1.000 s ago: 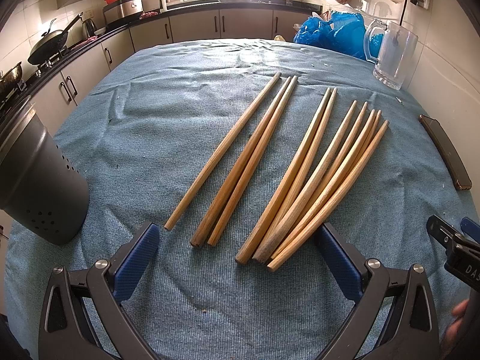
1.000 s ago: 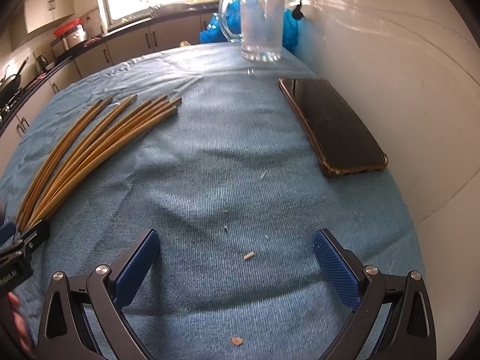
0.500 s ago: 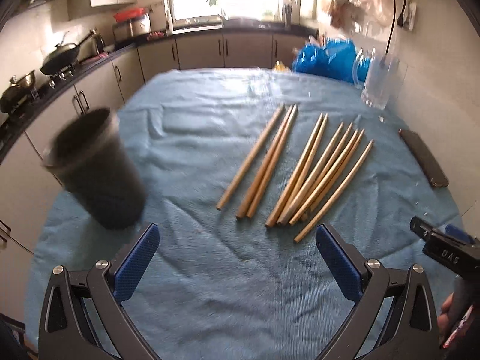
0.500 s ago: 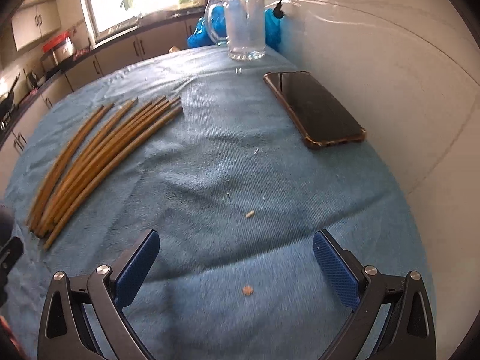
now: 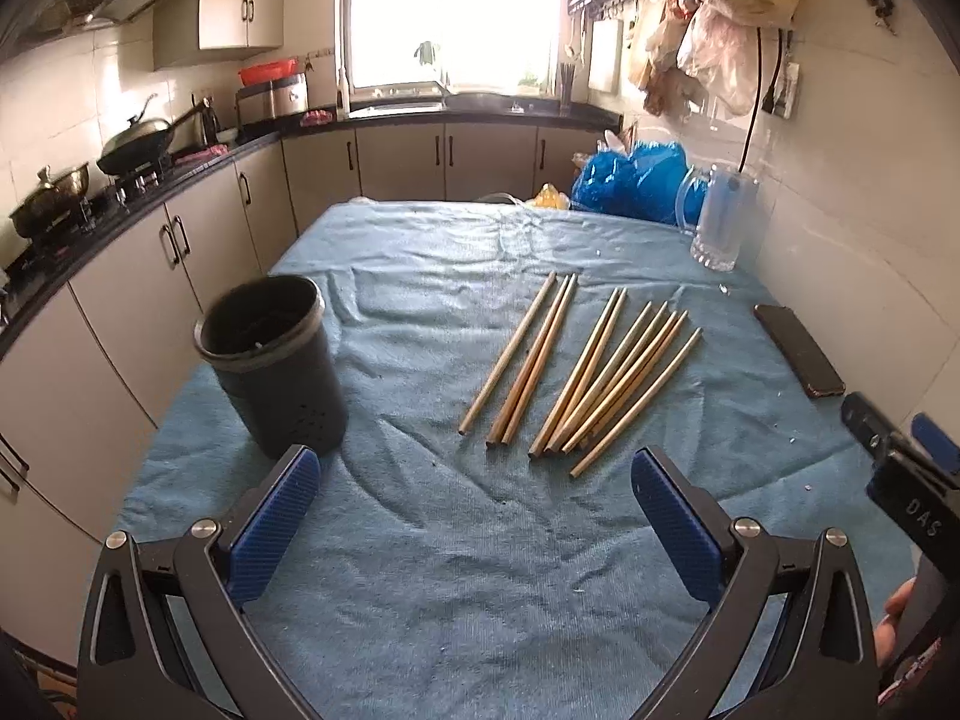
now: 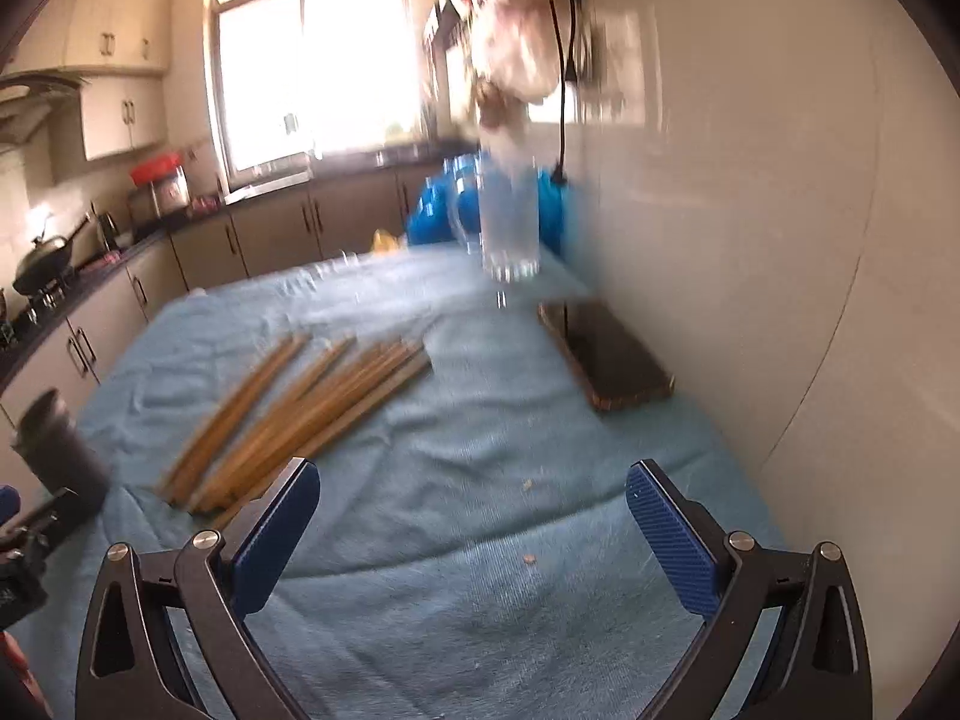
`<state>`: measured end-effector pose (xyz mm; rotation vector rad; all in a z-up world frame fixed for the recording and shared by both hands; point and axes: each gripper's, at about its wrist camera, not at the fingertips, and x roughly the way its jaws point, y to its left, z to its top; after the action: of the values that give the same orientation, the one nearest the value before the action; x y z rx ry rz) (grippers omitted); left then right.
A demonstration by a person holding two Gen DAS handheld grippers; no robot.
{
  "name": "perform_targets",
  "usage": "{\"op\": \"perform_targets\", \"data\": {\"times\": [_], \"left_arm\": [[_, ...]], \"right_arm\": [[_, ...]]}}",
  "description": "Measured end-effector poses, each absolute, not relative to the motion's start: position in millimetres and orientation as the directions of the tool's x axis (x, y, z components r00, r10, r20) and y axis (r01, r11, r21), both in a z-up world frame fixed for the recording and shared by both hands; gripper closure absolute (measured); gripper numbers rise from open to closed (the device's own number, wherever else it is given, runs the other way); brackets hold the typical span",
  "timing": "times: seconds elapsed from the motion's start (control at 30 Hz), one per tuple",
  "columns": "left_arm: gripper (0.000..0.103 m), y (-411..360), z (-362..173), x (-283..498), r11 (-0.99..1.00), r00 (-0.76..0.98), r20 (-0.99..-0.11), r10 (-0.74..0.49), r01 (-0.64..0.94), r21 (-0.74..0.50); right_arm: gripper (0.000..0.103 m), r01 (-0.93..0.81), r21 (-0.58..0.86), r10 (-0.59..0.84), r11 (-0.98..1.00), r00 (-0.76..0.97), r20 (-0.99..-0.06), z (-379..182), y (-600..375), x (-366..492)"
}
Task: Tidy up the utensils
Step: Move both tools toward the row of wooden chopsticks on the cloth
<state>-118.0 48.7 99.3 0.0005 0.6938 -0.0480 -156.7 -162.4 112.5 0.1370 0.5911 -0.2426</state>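
Left wrist view first: the left gripper (image 5: 474, 504) hangs over the blue cloth (image 5: 456, 576) with its blue-padded fingers (image 5: 273, 519) spread wide and nothing between them. Taking the chopsticks (image 5: 585, 375) as the landmark — a loose fan of wooden sticks lying flat on the cloth, thick ends toward the camera, tips pointing toward the far counter — everything else falls into place around them. Left of the chopsticks, well apart from them, stands the black holder (image 5: 273, 363), upright, open at the top, with small holes low on its wall; the gripper's left finger sits just in front of its base. Right of the chopsticks, near the tiled wall, a dark phone (image 5: 798, 350) lies flat. Beyond the chopsticks and to the right stands a clear glass mug (image 5: 723, 219), with a blue plastic bag (image 5: 633, 180) just behind it. At the right edge of this view part of the right gripper (image 5: 900, 474) shows.

Right wrist view — badly blurred by motion — has the right gripper (image 6: 471, 510) above the cloth (image 6: 480, 600), its fingers (image 6: 672, 537) also spread wide and empty. The chopsticks (image 6: 300, 414) lie ahead and to its left, the near ends close to the left finger. The holder (image 6: 57, 450) stands left of the chopsticks, the phone (image 6: 606, 354) right of them by the wall, and the mug (image 6: 510, 222) beyond them.
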Motion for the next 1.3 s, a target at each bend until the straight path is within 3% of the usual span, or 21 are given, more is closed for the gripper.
{"op": "perform_targets", "data": {"times": [0.17, 0.47, 0.83, 1.3], "left_arm": [[0.0, 52, 113, -134, 0.999, 0.798, -0.602, -0.029, 0.034, -0.003], [0.0, 62, 134, -159, 1.0, 0.854, -0.52, 0.001, -0.001, 0.0], [0.0, 72, 156, -191, 0.999, 0.92, -0.39, 0.04, -0.036, 0.016], [0.0, 77, 161, -211, 0.999, 0.937, -0.345, 0.048, -0.044, 0.018]], "right_arm": [[0.0, 0.294, 0.058, -0.232, 0.954, 0.847, -0.478, 132, -157, -175], [0.0, 0.303, 0.033, -0.265, 0.952, 0.876, -0.404, 147, -148, -198], [0.0, 0.287, 0.033, -0.257, 0.957, 0.898, -0.357, 157, -135, -215], [0.0, 0.293, 0.032, -0.27, 0.956, 0.912, -0.308, 165, -130, -233]]}}
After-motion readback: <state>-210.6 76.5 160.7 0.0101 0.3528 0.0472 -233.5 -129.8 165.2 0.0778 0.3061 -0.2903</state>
